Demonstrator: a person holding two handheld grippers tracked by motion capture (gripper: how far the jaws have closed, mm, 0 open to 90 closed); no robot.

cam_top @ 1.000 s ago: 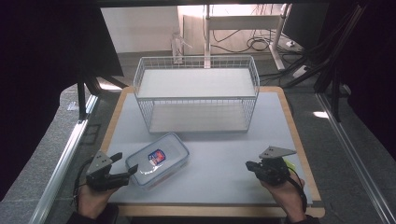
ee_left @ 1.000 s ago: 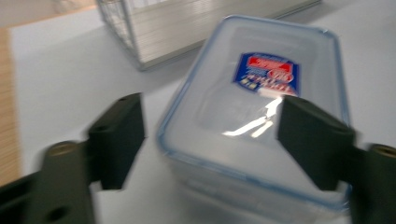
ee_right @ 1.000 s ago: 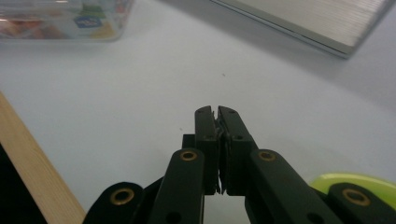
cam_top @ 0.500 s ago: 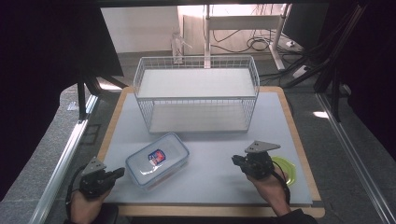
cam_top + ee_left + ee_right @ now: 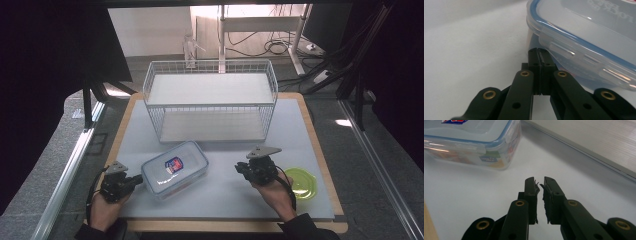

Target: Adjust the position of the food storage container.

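- Clear plastic box [image 5: 174,169] with a blue-sealed lid is seen lying on the white mat [image 5: 220,190], in front of the wire basket [image 5: 210,102].
- The left gripper [image 5: 136,180] is pressed fully together, empty, its tips just beside the box's side latch.
- The right gripper [image 5: 241,167] has just been opening slightly; a narrow gap is seen, nothing held.

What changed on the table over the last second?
The left gripper drew back from the food box toward the table's near edge, its jaws closing on nothing. The right gripper slid left toward the box, jaws just opening slightly. Box, wire basket and green lid stayed put.
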